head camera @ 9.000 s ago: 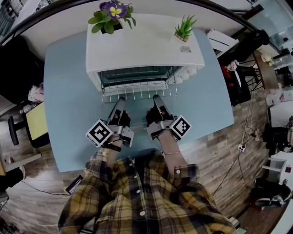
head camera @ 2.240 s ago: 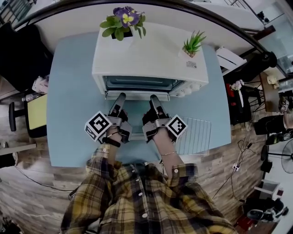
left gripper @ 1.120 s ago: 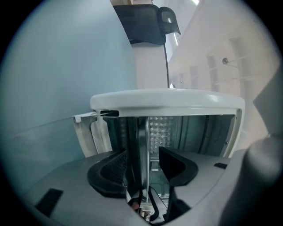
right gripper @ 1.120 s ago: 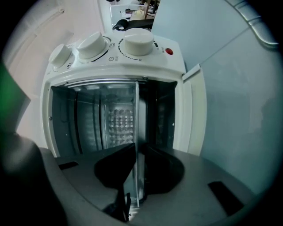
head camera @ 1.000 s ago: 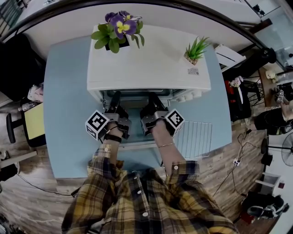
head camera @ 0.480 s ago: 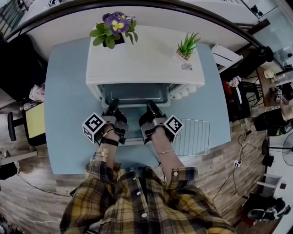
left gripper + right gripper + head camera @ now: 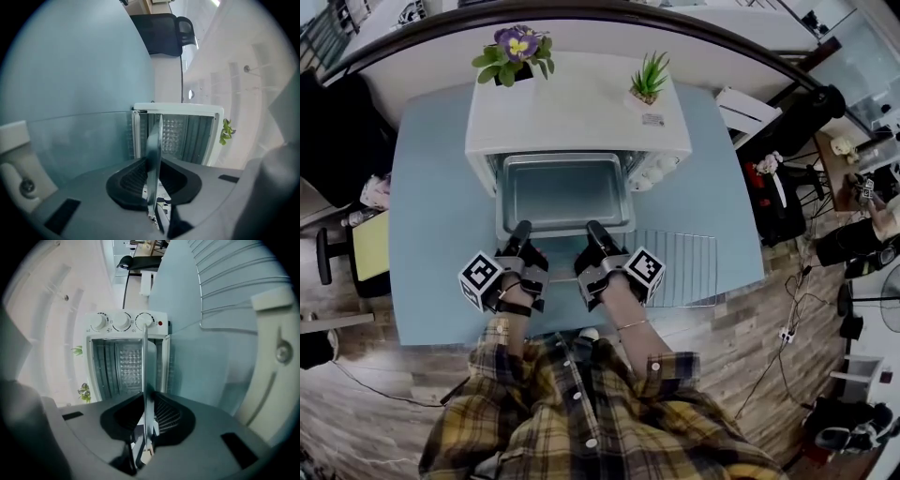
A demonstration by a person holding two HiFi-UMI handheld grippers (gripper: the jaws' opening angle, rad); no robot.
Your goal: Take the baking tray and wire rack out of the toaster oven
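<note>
In the head view, the shallow silver metal baking tray (image 7: 564, 192) sticks well out of the mouth of the white box-shaped toaster oven (image 7: 572, 117). A second ago it sat deep inside, with both tools reaching in. The left hand-held gripper (image 7: 521, 228) and the right hand-held gripper (image 7: 592, 227) each meet the tray's near rim. The chrome wire rack (image 7: 684, 267) already lies flat on the light blue surface (image 7: 431, 206), just right of the right hand. So the rack's part looks done, and the tray seems most of the way out.

In the left gripper view, the tray's thin rim (image 7: 153, 154) runs edge-on between the black pads. These jaws have just been closing and now pinch the rim narrowly, with the open oven (image 7: 178, 133) beyond.

In the right gripper view, the jaws are likewise narrow and clamped on the rim (image 7: 144, 380). The oven's knobs (image 7: 122, 322) face the camera and the rack (image 7: 234, 291) lies to the right.
</note>
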